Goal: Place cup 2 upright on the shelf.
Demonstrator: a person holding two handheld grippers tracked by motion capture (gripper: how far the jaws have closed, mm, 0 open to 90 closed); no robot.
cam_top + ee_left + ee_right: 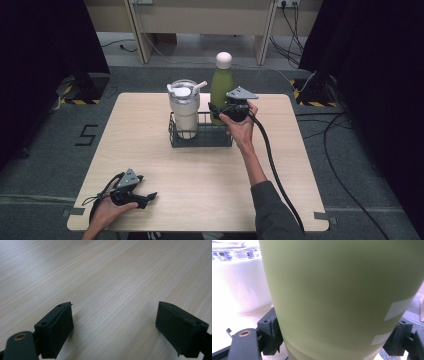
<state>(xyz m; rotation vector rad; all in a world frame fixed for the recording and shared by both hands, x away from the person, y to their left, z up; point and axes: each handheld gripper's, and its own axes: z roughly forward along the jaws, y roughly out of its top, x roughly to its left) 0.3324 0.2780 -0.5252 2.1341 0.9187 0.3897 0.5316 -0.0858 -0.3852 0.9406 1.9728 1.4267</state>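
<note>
Bottle: green bottle [220,89], rigid, smooth, likely slippery and top-heavy, beside tumbler [184,109].
Hold: mid-body.
Right gripper [216,111]: clamped on green bottle.
Left gripper [148,197]: released, away from tumbler.

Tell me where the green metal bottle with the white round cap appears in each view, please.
High view: the green metal bottle with the white round cap stands at the back centre, in the right end of the black wire basket, with the right gripper shut on it.
Left gripper view: bare wooden table between open jaws.
Right gripper view: the bottle is up close, between the jaws.
Shared landmark: the white tumbler beside it.
</note>
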